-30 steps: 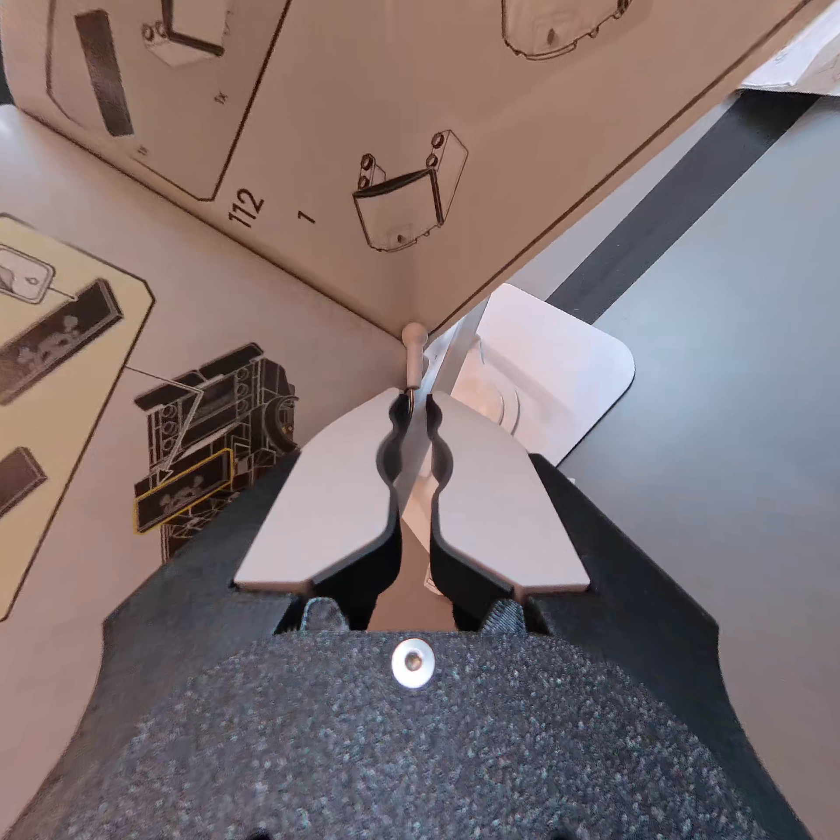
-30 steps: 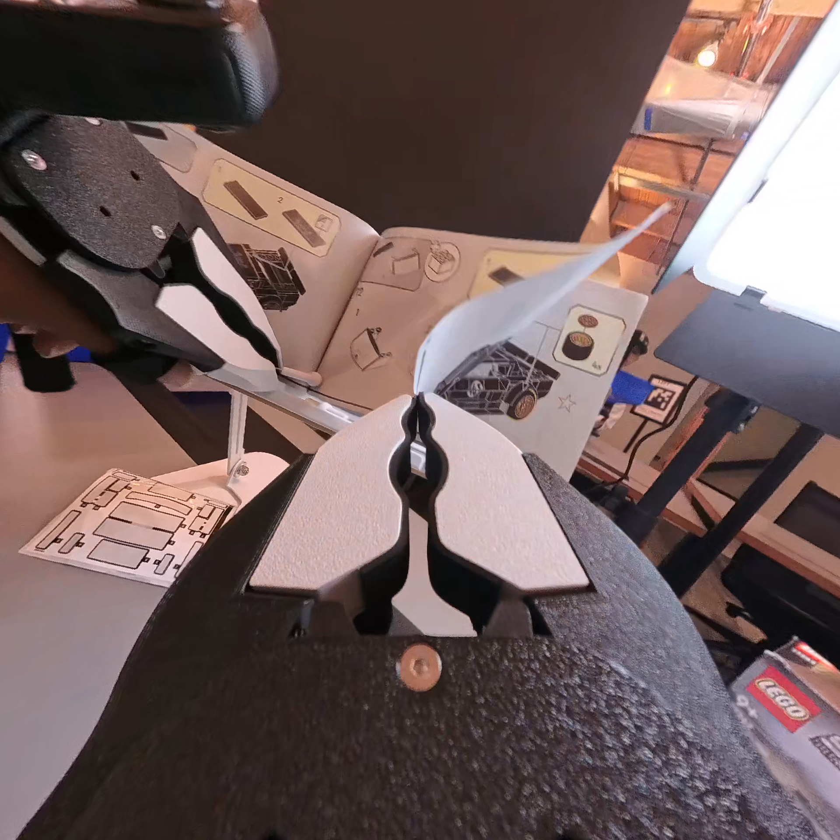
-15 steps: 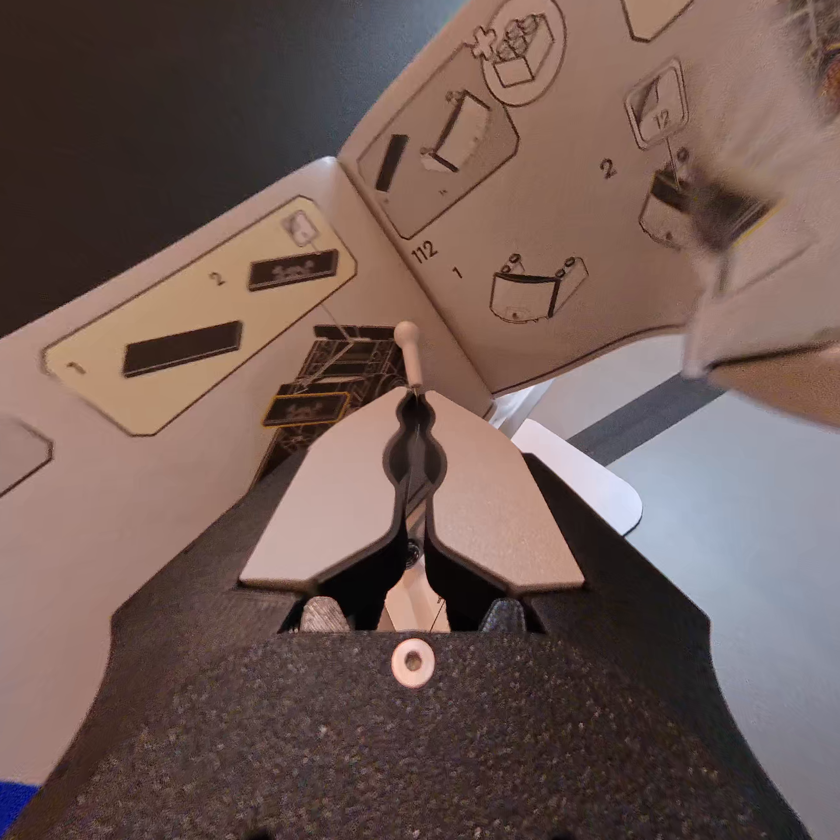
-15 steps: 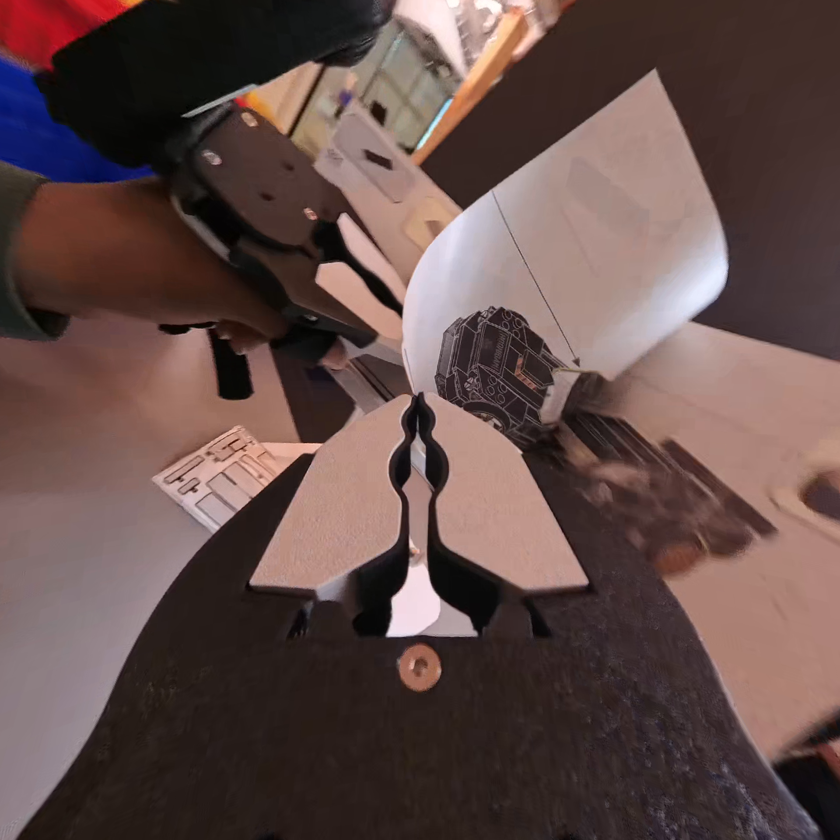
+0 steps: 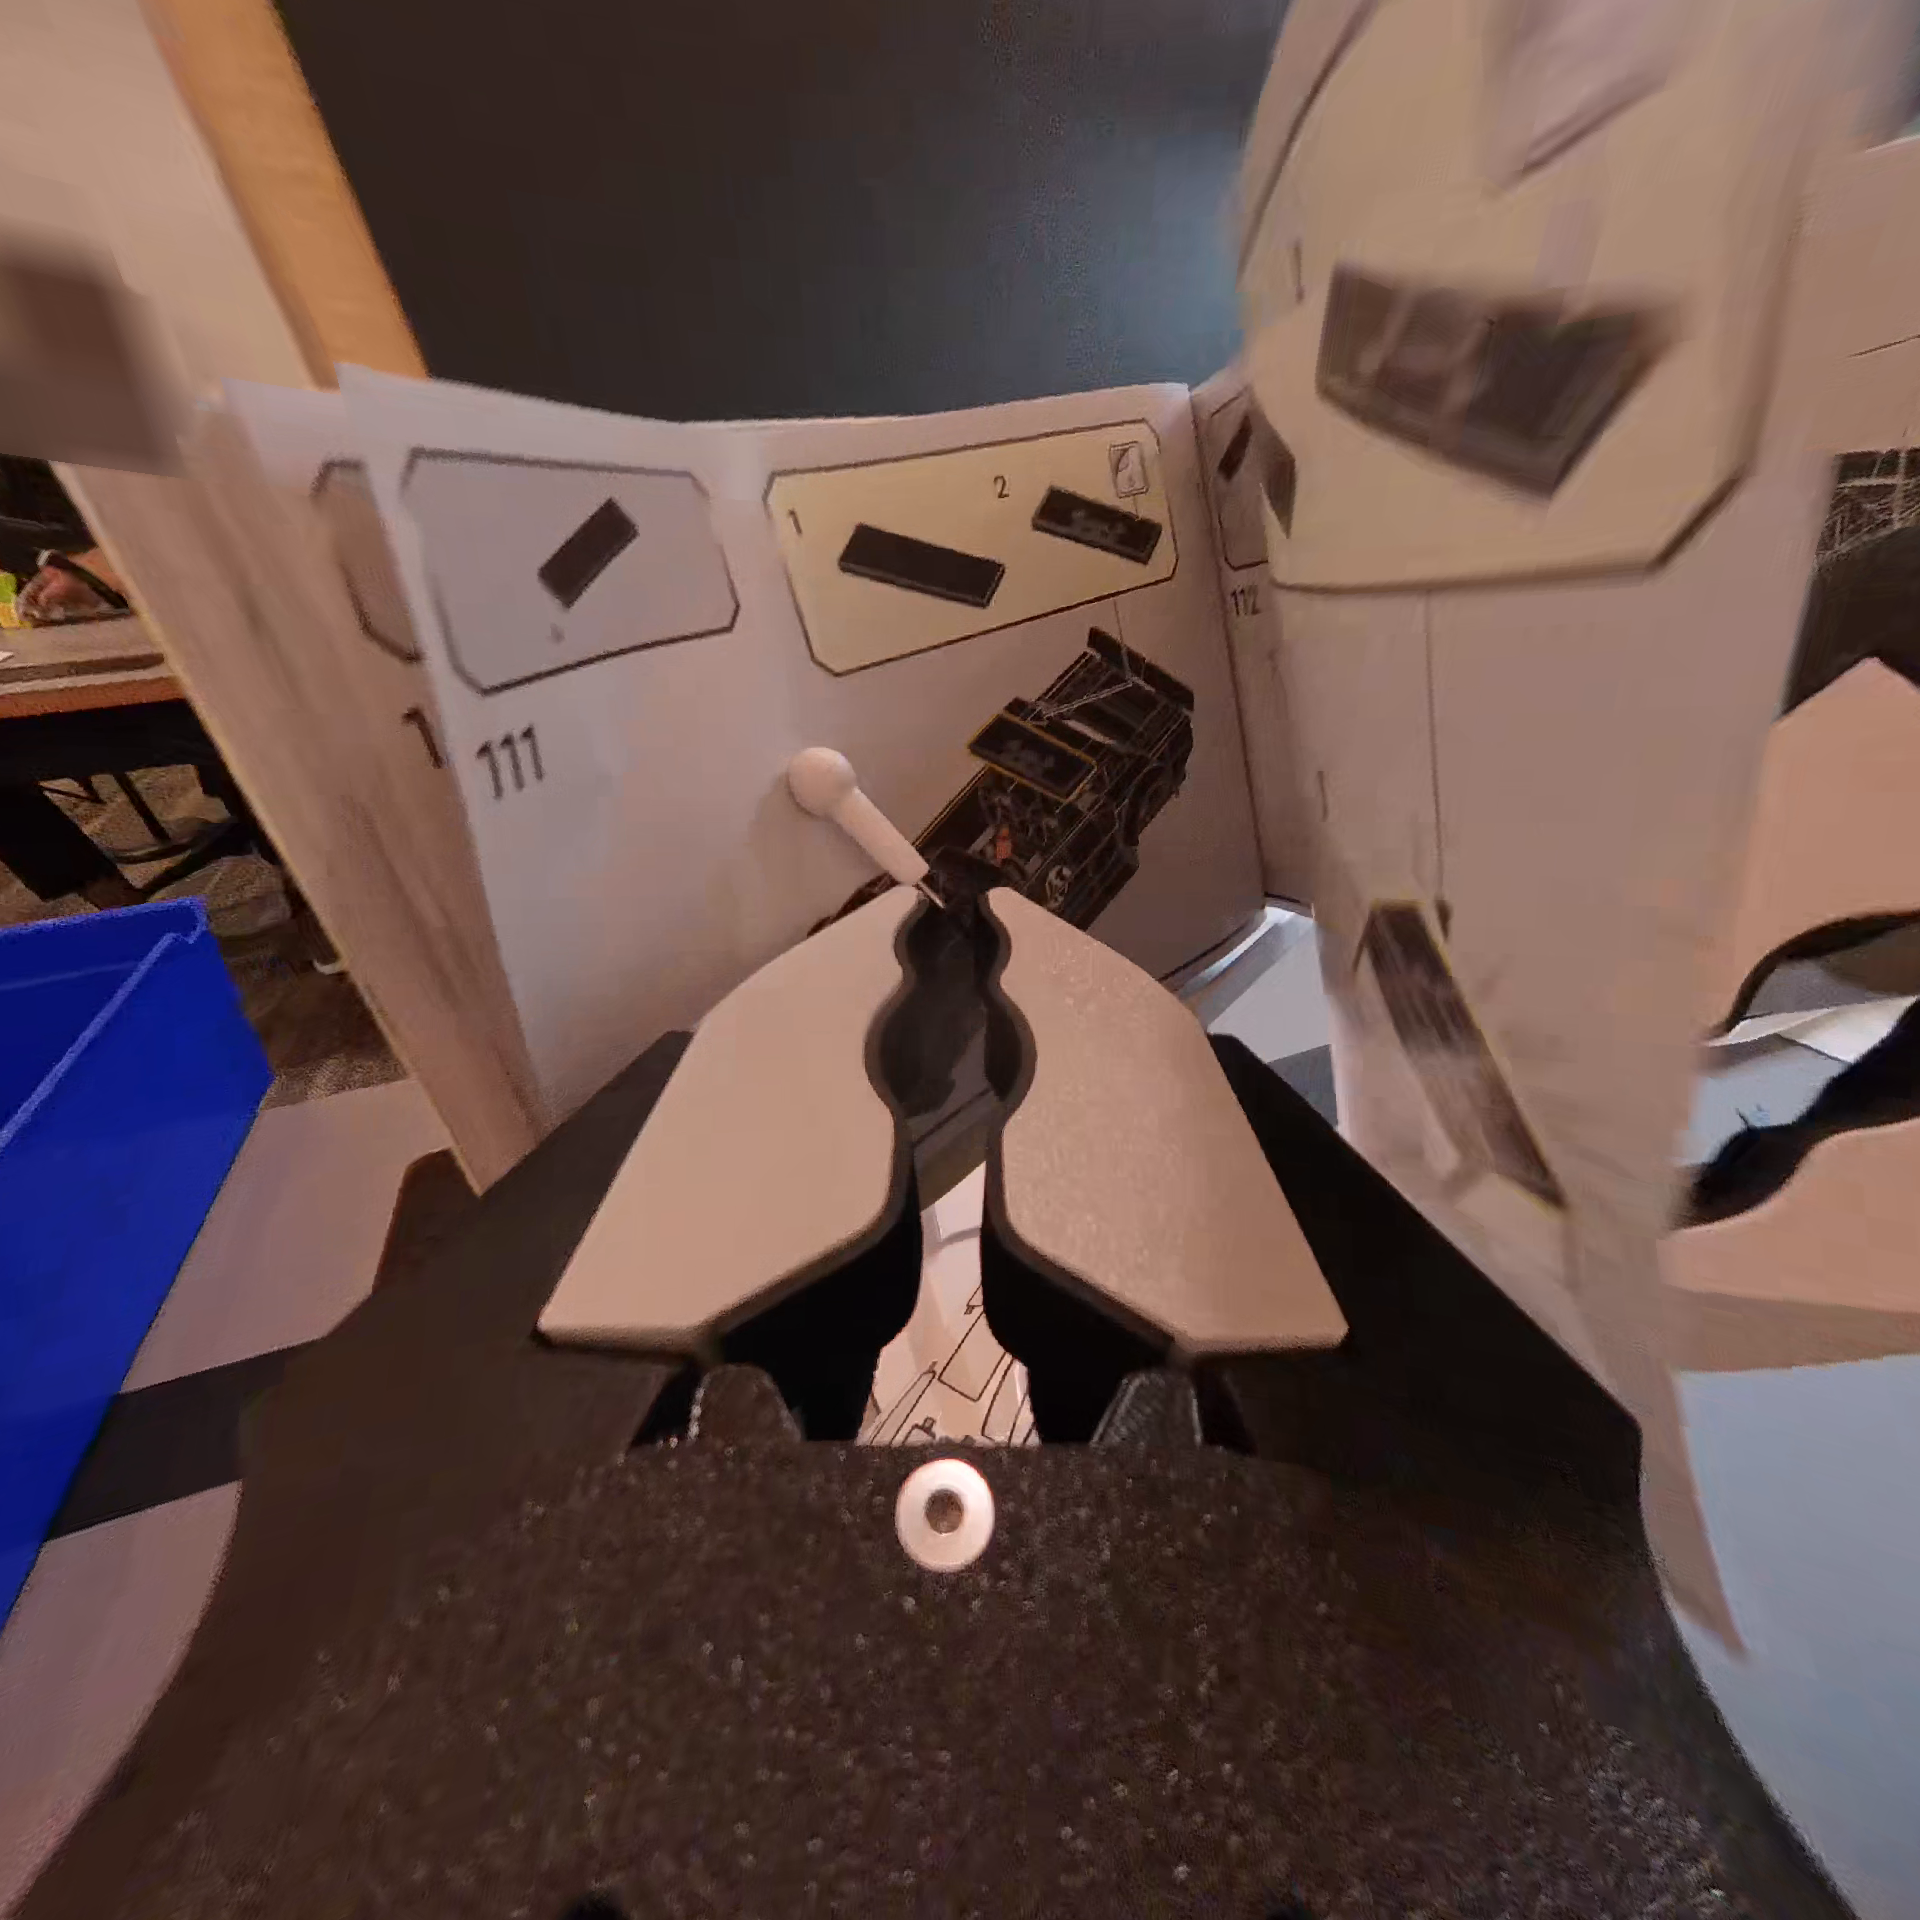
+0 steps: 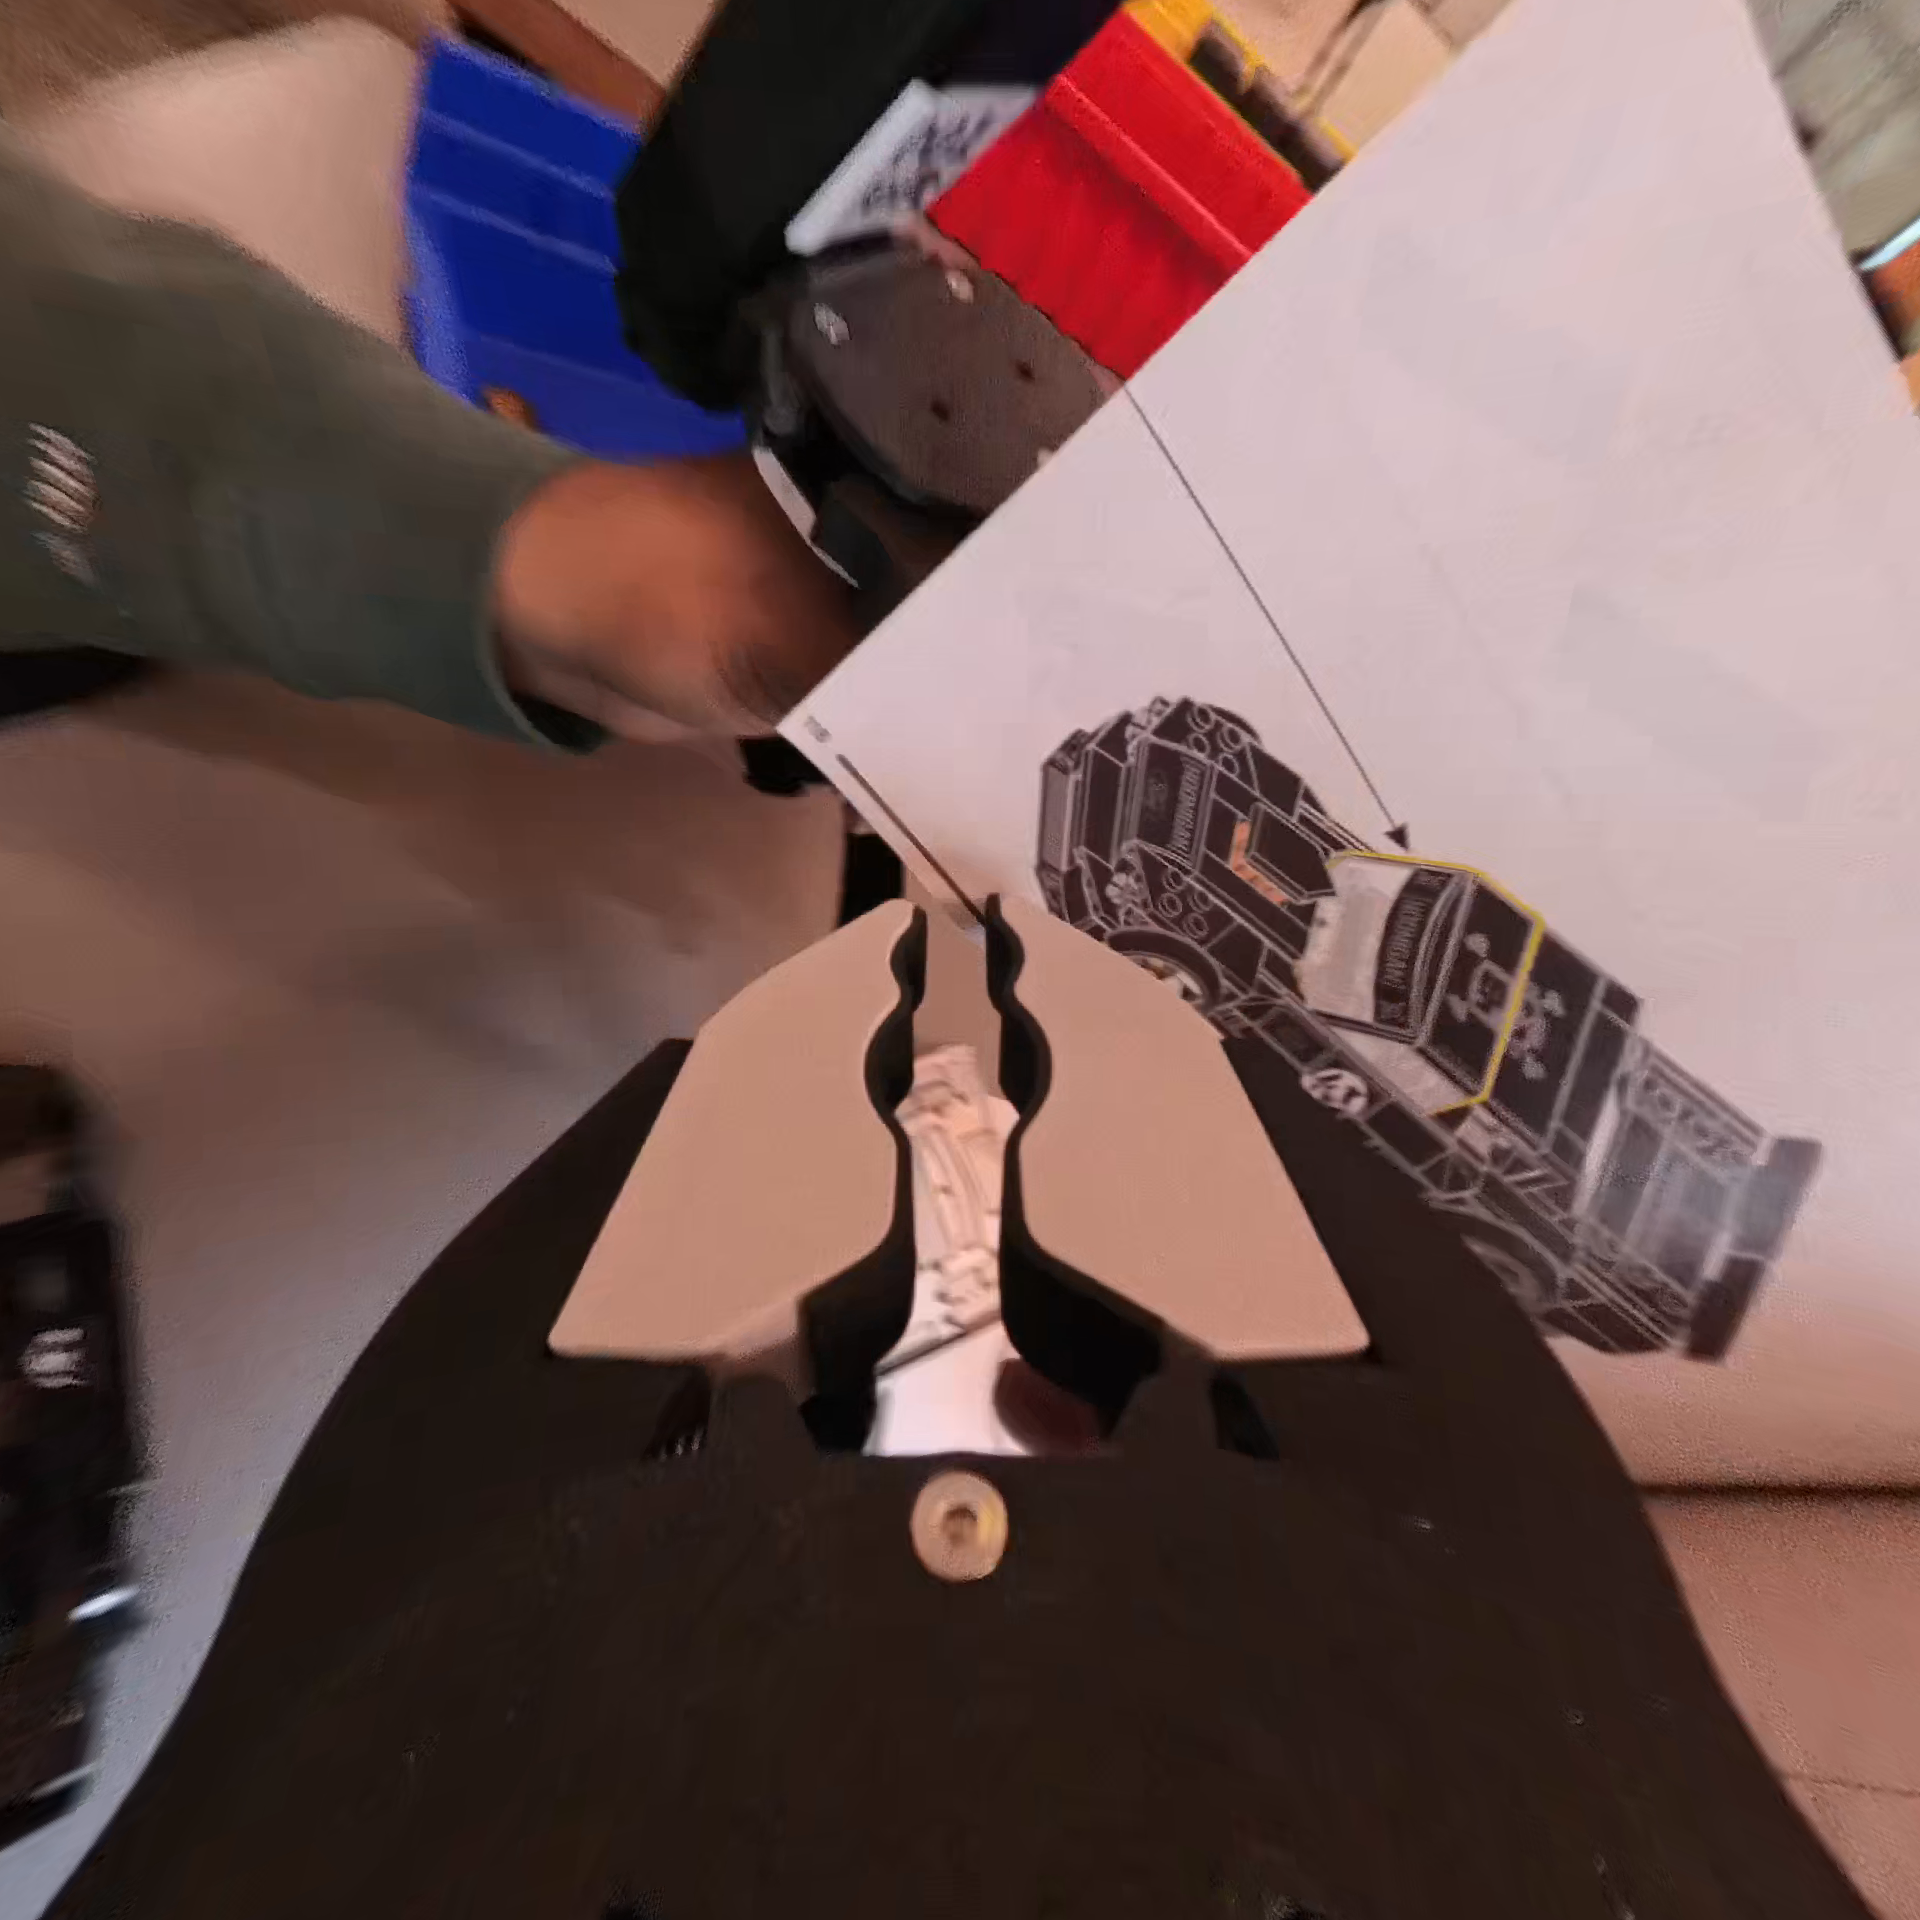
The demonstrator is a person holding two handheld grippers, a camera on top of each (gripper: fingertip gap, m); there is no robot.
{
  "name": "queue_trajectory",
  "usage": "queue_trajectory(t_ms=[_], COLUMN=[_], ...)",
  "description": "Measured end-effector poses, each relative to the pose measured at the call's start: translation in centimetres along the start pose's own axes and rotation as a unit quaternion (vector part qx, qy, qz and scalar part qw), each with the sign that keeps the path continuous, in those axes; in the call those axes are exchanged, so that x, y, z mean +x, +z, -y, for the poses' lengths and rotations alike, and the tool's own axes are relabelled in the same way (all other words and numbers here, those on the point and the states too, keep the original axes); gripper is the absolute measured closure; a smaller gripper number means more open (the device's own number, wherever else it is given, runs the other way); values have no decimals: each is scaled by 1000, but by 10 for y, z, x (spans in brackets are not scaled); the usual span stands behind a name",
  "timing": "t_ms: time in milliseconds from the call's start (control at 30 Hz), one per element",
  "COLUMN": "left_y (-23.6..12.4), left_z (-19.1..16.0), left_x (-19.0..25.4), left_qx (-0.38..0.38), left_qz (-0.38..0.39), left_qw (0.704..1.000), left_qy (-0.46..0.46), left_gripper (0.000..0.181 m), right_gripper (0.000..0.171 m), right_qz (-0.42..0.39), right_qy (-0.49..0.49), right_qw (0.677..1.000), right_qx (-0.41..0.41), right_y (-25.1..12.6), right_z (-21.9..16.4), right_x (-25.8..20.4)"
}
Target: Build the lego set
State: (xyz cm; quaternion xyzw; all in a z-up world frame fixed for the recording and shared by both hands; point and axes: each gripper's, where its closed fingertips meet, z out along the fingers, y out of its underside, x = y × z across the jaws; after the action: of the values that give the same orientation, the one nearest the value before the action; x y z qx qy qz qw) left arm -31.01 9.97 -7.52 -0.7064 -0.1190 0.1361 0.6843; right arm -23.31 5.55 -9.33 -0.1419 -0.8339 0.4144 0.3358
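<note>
Looking along the left tongs [image 5: 951, 904] in the left wrist view: tips pinched on a thin white ball-tipped rod [image 5: 857, 816], w/ the instruction booklet [image 5: 935, 644] standing open just behind; blurred pages at right, blue bin [image 5: 94, 1122] at left. Right wrist view: right tongs [image 6: 954, 914] narrowly parted, w/ a booklet page [image 6: 1455, 623] corner between the tips; can't tell if gripped. Left tongs [image 6: 914, 416] and sleeve [image 6: 229, 499] beyond, over the desk [image 6: 416, 935].
</note>
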Motion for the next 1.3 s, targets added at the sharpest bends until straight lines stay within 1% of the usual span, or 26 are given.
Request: queue_trajectory(t_ms=[33, 100, 167, 200, 267, 333, 367, 400, 500, 600, 667, 800, 833, 900, 933, 1100, 1200, 1267, 1300], left_y=[-1, -4, -5, -5, -6, -6, -6, -6, -8, -13, -17, -24, -26, -29, -29, -32, -32, -33, -34], left_z=[-1, -3, -5, -5, -6, -6, -6, -6, -7, -11, -17, -25, -27, -32, -35, -40, -48, -52, -53], left_x=[-1, -2, -3, -3, -4, -4, -4, -4, -4, -6, -6, -5, -5, -6, -6, -7, -8, -6, -5], left_qx=[2, 5, 9, 11, 15, 20, 23, 25, 34, 44, 47, 60, 69, 94, 106, 171, 194, 216, 227], left_qz=[-2, -7, -12, -14, -17, -21, -21, -22, -30, -55, -80, -121, -135, -166, -175, -180, -154, -145, -138], left_qw=[1000, 1000, 1000, 999, 999, 998, 998, 997, 995, 986, 974, 943, 927, 874, 851, 776, 756, 737, 735], left_qy=[-6, -17, -28, -34, -46, -56, -60, -65, -93, -149, -205, -303, -342, -446, -483, -580, -606, -624, -624], left_gripper=[175, 175, 175, 174, 174, 175, 175, 175, 175, 176, 176, 178, 178, 180, 180, 179, 180, 180, 180], right_gripper=[157, 153, 152, 152, 157, 164, 168, 167, 165, 166, 165, 165, 165, 166, 166, 166, 167, 167, 167], right_qz=[15, 2, -69, -124, -228, -290, -305, -303, -278, -265, -254, -244, -244, -241, -240, -230, -226, -219, -215], right_qy=[26, 64, 73, 64, 31, 11, 7, 4, -14, -61, -76, -94, -93, -78, -71, -53, -22, 13, 32], right_qw=[999, 996, 993, 989, 973, 953, 944, 941, 943, 943, 943, 942, 943, 946, 947, 954, 956, 961, 962], right_qx=[20, 66, 67, 49, -17, -88, -126, -152, -181, -193, -201, -208, -206, -202, -200, -187, -183, -170, -162], right_y=[-6, -24, -46, -58, -82, -97, -99, -95, -70, -48, -37, -22, -19, -14, -11, 5, 12, 17, 19], right_z=[7, 21, 19, 12, -8, -31, -44, -54, -66, -63, -60, -52, -49, -43, -41, -29, -26, -24, -23], right_x=[-1, 7, 30, 45, 72, 89, 94, 95, 89, 84, 81, 84, 86, 89, 91, 94, 95, 93, 92])
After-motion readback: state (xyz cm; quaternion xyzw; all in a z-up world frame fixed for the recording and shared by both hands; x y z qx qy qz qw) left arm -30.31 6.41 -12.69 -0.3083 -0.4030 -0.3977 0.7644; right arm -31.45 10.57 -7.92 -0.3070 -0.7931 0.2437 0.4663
